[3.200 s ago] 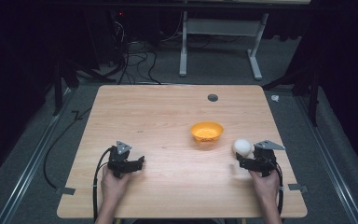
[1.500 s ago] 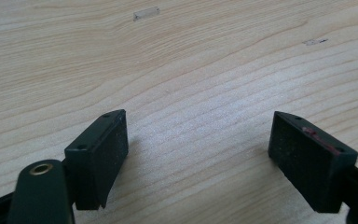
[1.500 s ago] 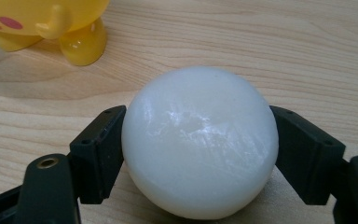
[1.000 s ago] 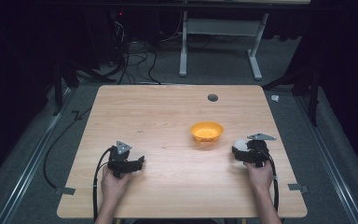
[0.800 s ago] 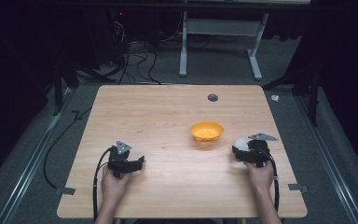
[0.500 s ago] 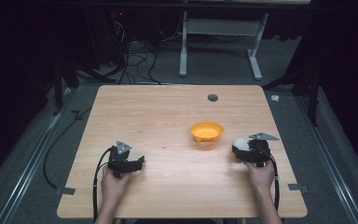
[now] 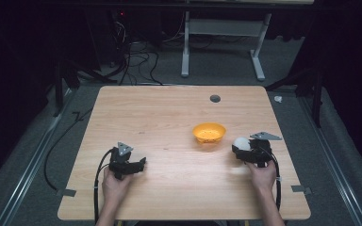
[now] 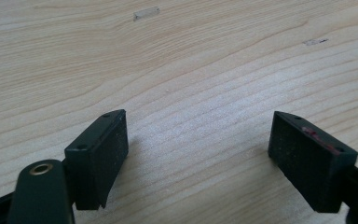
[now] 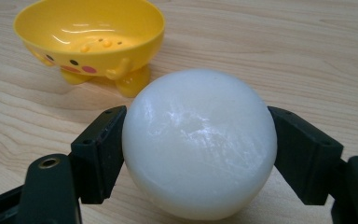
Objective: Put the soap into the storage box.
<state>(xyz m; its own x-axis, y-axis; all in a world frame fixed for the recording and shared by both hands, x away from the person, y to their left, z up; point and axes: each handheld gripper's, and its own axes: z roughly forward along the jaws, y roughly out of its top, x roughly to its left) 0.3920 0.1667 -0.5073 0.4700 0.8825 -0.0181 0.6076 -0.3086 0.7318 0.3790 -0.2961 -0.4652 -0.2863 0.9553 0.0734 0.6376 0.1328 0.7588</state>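
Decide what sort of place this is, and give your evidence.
Probably a lab or recording workspace: a bare wooden table in a dark room, loose cables on the carpet behind, and a person working a handheld right gripper.

In the right gripper view, the white ball (image 9: 199,144) hid the worktop (image 9: 307,56) beneath it, and the bottom edge cut off the right hand-held gripper (image 9: 199,154). The yellow bowl's (image 9: 91,35) far-left rim ran past the frame top.

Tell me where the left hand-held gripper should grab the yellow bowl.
Probably the rim of the yellow bowl, one jaw inside and one outside, coming from above on its left side. It stands upright and open, and its small feet offer little hold. The left hand-held gripper is open.
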